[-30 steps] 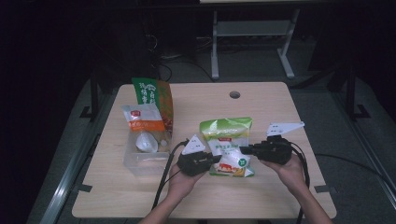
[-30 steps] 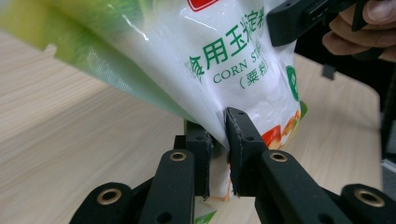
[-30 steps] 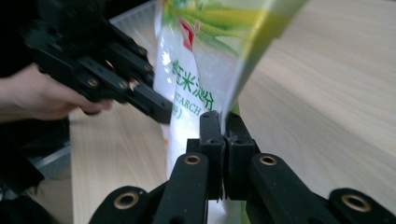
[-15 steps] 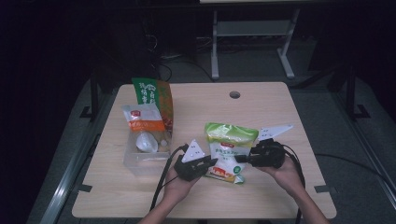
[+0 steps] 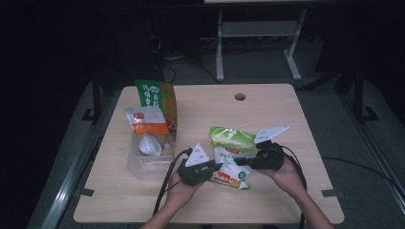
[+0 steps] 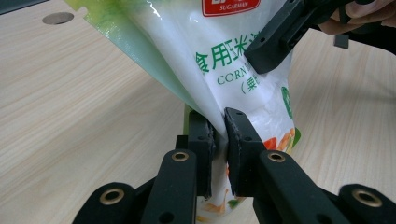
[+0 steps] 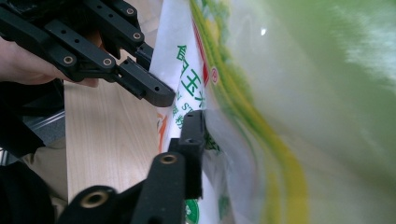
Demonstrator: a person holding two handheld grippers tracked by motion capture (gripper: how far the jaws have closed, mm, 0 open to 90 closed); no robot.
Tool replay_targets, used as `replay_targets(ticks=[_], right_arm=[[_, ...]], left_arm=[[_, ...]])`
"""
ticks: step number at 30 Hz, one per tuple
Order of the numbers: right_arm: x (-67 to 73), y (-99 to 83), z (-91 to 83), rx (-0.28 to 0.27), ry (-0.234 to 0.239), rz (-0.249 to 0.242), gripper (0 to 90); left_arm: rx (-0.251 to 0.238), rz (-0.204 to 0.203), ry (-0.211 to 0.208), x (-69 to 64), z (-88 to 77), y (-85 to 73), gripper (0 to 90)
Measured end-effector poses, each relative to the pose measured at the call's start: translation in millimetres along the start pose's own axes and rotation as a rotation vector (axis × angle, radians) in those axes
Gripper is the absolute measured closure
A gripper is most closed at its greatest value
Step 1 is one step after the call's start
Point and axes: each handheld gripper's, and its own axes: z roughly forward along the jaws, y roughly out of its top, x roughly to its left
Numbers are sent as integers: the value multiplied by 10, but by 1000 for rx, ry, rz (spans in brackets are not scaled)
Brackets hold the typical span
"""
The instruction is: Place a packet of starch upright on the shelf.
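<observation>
- Both grippers have pulled the white starch bag (image 5: 231, 168) nearer the desk's (image 5: 286, 114) front edge, off the green bag (image 5: 232, 137).
- Left gripper (image 6: 219, 135) fingers grip the white bag's edge.
- Right gripper (image 5: 241, 161) fingers have just been closing on it; one finger (image 7: 192, 140) touches the bag.

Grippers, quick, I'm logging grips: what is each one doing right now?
Left tool: closed on the edge of the corn starch bag.
Right tool: at the same bag; its jaws have just been closing; grip cannot be told.
</observation>
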Motion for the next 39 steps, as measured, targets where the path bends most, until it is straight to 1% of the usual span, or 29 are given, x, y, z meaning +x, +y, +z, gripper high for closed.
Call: replay_targets(ticks=[2,3,4,5,6,8,10,11,14,17,19,21,23,25,28,29,30,31,32,35,36,39], right_arm=[[10,5,-5,4,-11,-6,796],[10,5,-5,4,-11,-6,796],[22,3,-13,4,-14,-7,822],[22,3,-13,4,-14,-7,822],[24,0,-19,2,-14,-7,839],[27,-12,-27,-9,-13,-7,855],[33,-14,-29,-17,-8,-6,863],[33,-14,-29,-17,-8,-6,863],[46,7,-45,-26,-18,-10,867],[54,24,-65,-24,-29,-11,869],[60,44,-85,-29,-36,-17,870],[62,67,-104,-31,-42,-20,871],[63,93,-117,-32,-45,-17,872],[70,144,-125,-30,-52,-29,873],[78,181,-133,-30,-59,-34,874],[81,201,-136,-32,-61,-39,875],[86,220,-138,-32,-62,-39,875],[87,237,-136,-30,-63,-46,876],[94,270,-127,-28,-69,-52,876],[103,300,-120,-26,-69,-53,877],[114,343,-111,-27,-69,-58,878],[127,388,-98,-26,-70,-68,878]], left_arm=[[-5,-6,-4,8,-4,-7,796],[-5,-12,-8,12,-11,-9,796],[-11,-25,-10,17,-31,-17,770],[-11,-25,-10,17,-31,-17,746],[-13,-32,-8,13,-44,-20,746],[-20,-31,-5,11,-90,-34,722],[-11,-25,-1,12,-144,-48,687],[-11,-25,-1,12,-144,-48,675],[-7,-21,3,1,-194,-69,656],[-6,-15,4,-17,-230,-97,649],[-8,-20,2,-34,-254,-117,645],[-8,-12,3,-46,-279,-131,638],[-12,-14,-1,-62,-293,-147,634],[-10,-11,-7,-79,-300,-160,631],[-11,-7,-12,-108,-306,-183,627],[-9,-11,-15,-119,-311,-190,627],[-8,-6,-15,-123,-315,-198,625],[-8,-15,-18,-135,-317,-208,624],[-9,-15,-19,-140,-320,-217,621],[-6,-5,-22,-145,-337,-237,618],[-13,-11,-25,-161,-342,-249,615],[-15,-14,-31,-183,-345,-257,613]])
